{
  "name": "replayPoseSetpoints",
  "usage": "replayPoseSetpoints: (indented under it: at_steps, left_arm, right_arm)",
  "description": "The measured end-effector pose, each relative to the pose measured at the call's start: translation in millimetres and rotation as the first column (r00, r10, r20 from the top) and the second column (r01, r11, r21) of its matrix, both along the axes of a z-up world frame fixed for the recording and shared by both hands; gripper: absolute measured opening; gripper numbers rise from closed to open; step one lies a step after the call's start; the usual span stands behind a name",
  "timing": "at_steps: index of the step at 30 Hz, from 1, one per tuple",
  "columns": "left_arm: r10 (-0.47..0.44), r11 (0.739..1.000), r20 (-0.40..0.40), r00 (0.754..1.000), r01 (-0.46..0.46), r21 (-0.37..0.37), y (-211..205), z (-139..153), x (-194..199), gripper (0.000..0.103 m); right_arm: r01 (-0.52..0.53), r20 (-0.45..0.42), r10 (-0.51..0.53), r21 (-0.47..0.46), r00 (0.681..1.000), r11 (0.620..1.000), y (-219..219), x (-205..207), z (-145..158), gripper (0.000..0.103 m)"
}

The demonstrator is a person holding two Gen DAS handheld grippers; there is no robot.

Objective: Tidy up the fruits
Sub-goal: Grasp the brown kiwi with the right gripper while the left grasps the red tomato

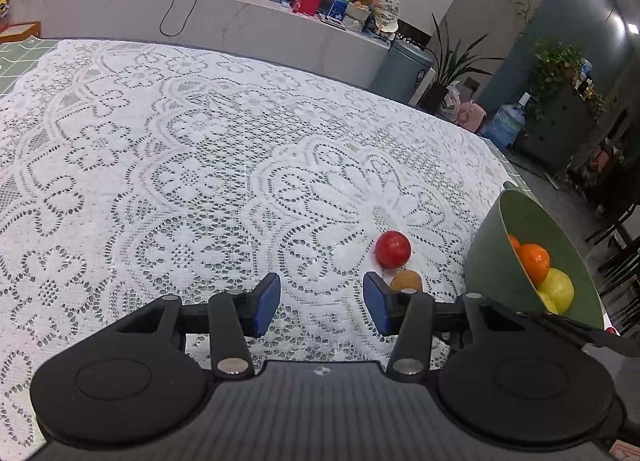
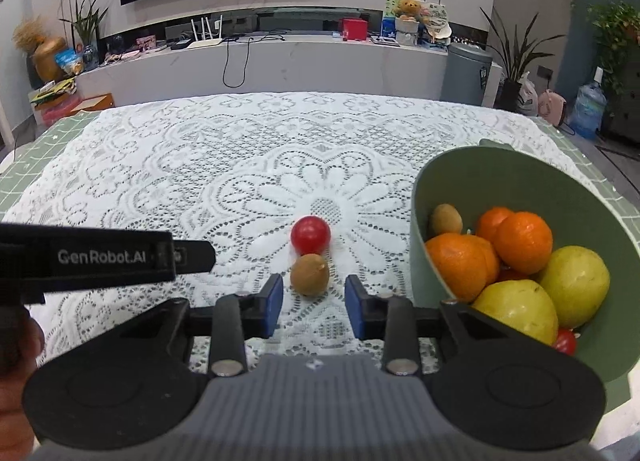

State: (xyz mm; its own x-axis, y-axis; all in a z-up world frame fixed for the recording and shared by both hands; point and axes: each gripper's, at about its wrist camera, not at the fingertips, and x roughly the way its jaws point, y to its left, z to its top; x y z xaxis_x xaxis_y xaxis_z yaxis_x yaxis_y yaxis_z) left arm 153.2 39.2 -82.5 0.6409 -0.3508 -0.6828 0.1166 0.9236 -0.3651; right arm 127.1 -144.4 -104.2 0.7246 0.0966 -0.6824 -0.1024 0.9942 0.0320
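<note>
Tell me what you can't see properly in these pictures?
- Kiwi, left wrist view: its lower left is hidden behind the left gripper finger.
- Bowl, right wrist view: the fruit underneath is hidden by the oranges and pears.
- Red fruit: mostly hidden, so its kind is unclear.

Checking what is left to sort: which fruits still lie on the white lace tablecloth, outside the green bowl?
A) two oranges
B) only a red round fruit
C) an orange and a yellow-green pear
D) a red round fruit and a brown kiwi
D: the red round fruit and brown kiwi lie on the white lace tablecloth, left of the green bowl.
</note>
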Motion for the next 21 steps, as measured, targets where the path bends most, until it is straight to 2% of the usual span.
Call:
replayPoseSetpoints:
  at_steps: [9, 13, 18, 21]
  left_arm:
    - [0.007, 1.000, 0.017, 1.000, -0.007, -0.008, 2, -3, 4, 0.056]
    - [-0.015, 1.000, 0.043, 0.999, 0.015, -0.020, 0, -2, 4, 0.056]
    - [-0.030, 0.998, 0.053, 0.998, 0.033, -0.046, -2, -3, 6, 0.055]
    - [-0.037, 0.995, 0.061, 0.997, 0.042, -0.086, 0, -2, 7, 0.053]
  right_arm:
    - [0.064, -0.009, -0.063, 0.063, 0.998, 0.996, 2, 18, -12, 0.030]
    - [0.099, -0.027, -0.097, 0.079, 0.995, 0.992, 0, 26, -18, 0.021]
    - [0.094, -0.032, -0.091, 0.096, 0.995, 0.991, -1, 30, -19, 0.020]
    - [0.089, -0.006, -0.089, 0.100, 0.996, 0.991, -3, 25, -14, 0.020]
